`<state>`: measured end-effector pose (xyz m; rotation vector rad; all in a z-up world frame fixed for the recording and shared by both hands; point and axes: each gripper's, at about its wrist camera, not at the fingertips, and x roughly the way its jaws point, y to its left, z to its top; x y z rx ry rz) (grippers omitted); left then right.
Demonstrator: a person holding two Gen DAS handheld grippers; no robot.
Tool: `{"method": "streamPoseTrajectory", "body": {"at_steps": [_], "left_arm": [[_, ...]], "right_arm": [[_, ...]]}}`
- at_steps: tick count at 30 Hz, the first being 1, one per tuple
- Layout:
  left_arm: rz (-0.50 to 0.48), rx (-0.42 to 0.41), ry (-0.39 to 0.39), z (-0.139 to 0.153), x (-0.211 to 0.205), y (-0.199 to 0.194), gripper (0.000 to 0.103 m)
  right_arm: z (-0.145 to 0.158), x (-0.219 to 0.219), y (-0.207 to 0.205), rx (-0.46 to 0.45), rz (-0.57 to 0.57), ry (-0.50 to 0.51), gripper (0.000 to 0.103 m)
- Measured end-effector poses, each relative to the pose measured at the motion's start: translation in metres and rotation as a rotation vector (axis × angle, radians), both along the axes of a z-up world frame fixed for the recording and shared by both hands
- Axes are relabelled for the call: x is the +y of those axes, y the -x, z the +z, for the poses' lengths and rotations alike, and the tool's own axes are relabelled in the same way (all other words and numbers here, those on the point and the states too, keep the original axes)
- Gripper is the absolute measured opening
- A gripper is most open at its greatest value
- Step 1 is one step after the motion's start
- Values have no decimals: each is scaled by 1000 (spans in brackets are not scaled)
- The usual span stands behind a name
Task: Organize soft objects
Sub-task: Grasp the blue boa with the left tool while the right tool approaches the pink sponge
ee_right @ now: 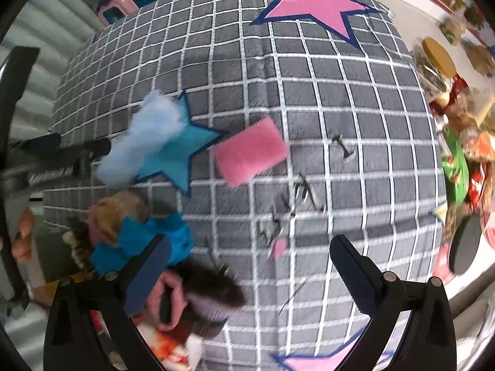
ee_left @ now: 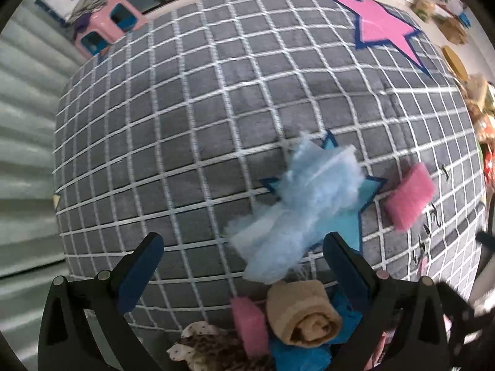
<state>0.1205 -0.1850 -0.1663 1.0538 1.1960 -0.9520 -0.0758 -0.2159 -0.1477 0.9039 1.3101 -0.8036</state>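
Note:
A light blue fluffy tuft [ee_left: 297, 204] lies on the grey checked rug [ee_left: 185, 123], over a blue star; it also shows in the right wrist view [ee_right: 145, 136]. A pink sponge [ee_left: 408, 194] lies to its right, and shows in the right wrist view [ee_right: 250, 151]. A pile at the rug's near edge holds a rolled beige towel [ee_left: 303, 315], a second pink sponge [ee_left: 247, 321], a blue cloth [ee_left: 294, 355] and a spotted cloth [ee_left: 198, 346]. My left gripper [ee_left: 244, 266] is open and empty above the pile. My right gripper [ee_right: 250, 266] is open and empty over the rug.
A pink stool [ee_left: 108, 27] stands beyond the rug's far left corner. Packaged goods and a round wooden lid [ee_right: 439, 55] line the right side. A pink and brown plush thing [ee_right: 198, 300] lies near my right gripper's left finger. Corrugated wall is at left.

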Motion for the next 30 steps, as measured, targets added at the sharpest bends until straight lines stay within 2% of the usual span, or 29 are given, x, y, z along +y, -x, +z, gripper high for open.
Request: {"method": "streamPoseTrajectory", "body": {"at_steps": [3,7,14,20,22,26,30], "left_arm": [[-65,-16,-12,-8,-3,11,103],[-98,-32,-21,-20,-9,18,103],[-132,-31,-44,-46,-21,33,103],[-151,3,-56,-66,-24,56,103],[-158,6,-56,-82,-22,50,103],[-141,48,-48,-91,-20,49,103],[-85,128,-53,-97,-9,28,103]], "right_arm": [[-7,-10,-12,-5,75,21,103],[-22,-20,-30,-3,158,16,103],[-54,-34,-37,18,157,-1,103],[-77,-40,-38,24,197,-10,103],[-88,-38,-36,24,226,-22,103],[-98,-34,-34,38,266,-1,103],[-100,-38,-39,41,283,14,103]]}}
